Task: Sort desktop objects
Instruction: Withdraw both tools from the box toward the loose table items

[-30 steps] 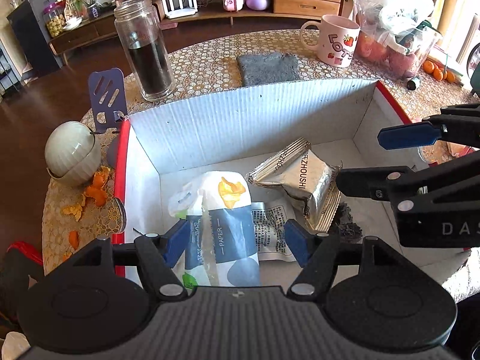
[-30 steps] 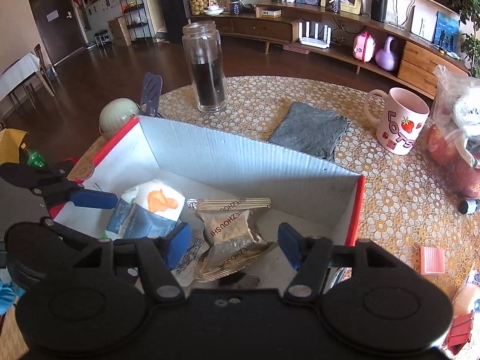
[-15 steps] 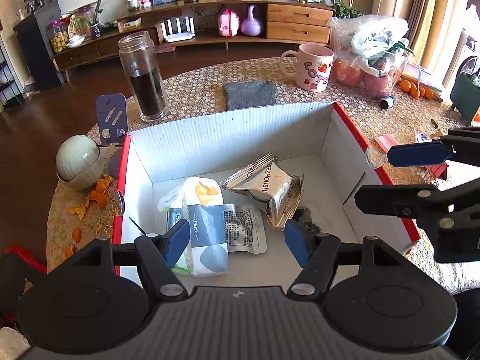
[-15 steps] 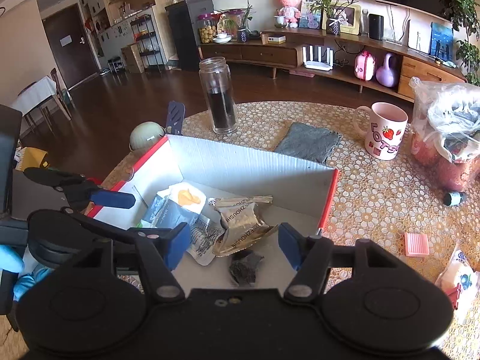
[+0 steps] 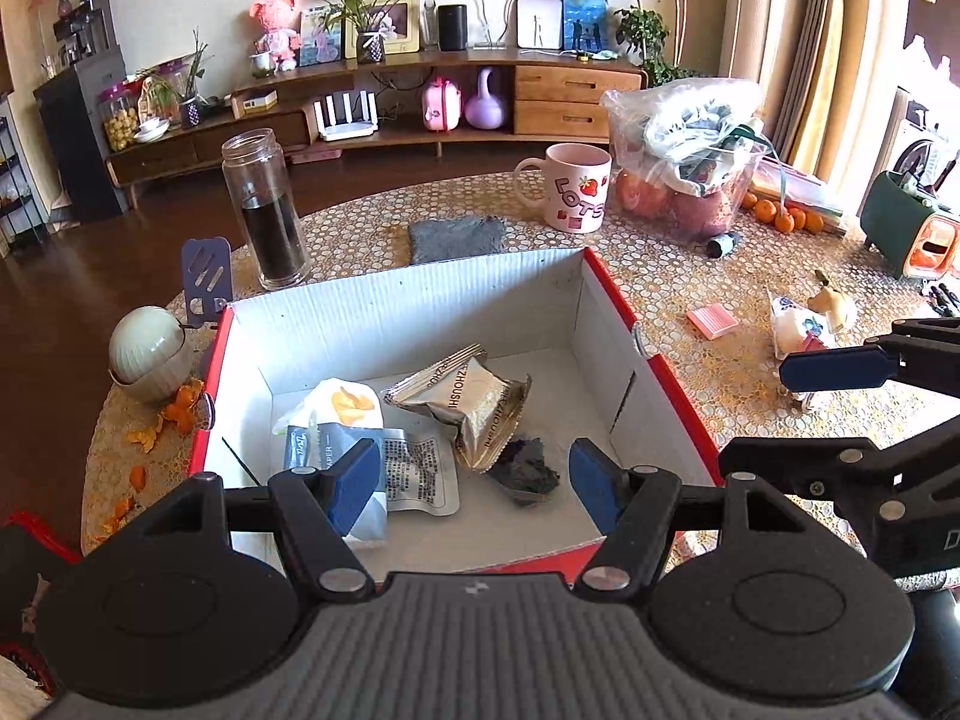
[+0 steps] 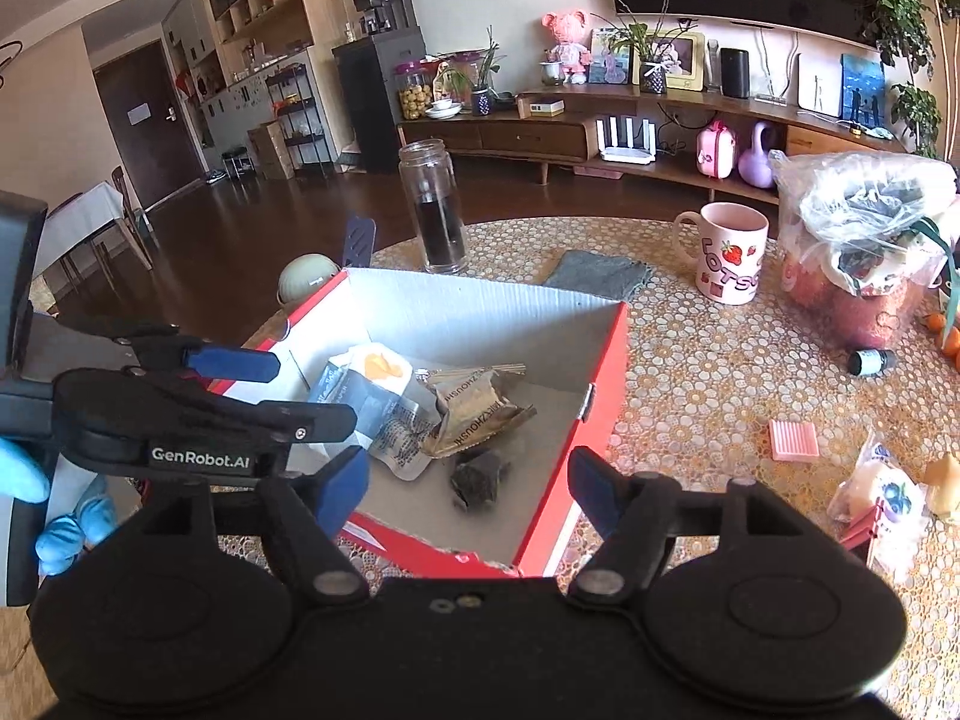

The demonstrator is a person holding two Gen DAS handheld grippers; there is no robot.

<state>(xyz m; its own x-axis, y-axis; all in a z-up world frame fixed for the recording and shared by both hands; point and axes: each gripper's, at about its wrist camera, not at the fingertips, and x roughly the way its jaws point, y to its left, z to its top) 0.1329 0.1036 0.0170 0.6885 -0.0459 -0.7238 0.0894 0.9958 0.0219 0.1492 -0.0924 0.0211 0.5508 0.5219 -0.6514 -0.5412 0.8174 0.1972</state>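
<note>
A red-edged cardboard box [image 5: 600, 324] [image 6: 606, 378] stands on the round table. In it lie a tissue pack [image 5: 336, 420] [image 6: 366, 384], a silver snack wrapper [image 5: 474, 402] [image 6: 474, 414], a flat printed sachet [image 5: 420, 474] and a dark crumpled scrap [image 5: 525, 468] [image 6: 480, 474]. My left gripper [image 5: 474, 480] is open and empty, raised above the box's near edge. My right gripper [image 6: 468, 480] is open and empty, raised over the box's near right corner; it also shows at the right of the left wrist view [image 5: 840, 414].
On the table: a glass jar [image 5: 267, 222], a pink mug [image 5: 576, 186], a grey cloth [image 5: 456, 237], a fruit bag [image 5: 690, 156], a pink pad [image 5: 711, 319] [image 6: 793, 439], a small wrapped pack [image 6: 882, 489], a green bowl [image 5: 147, 348] with orange peels [image 5: 174, 414].
Both grippers have pulled up and back from the box, so more of the table and room is in view. The box's contents lie as they did.
</note>
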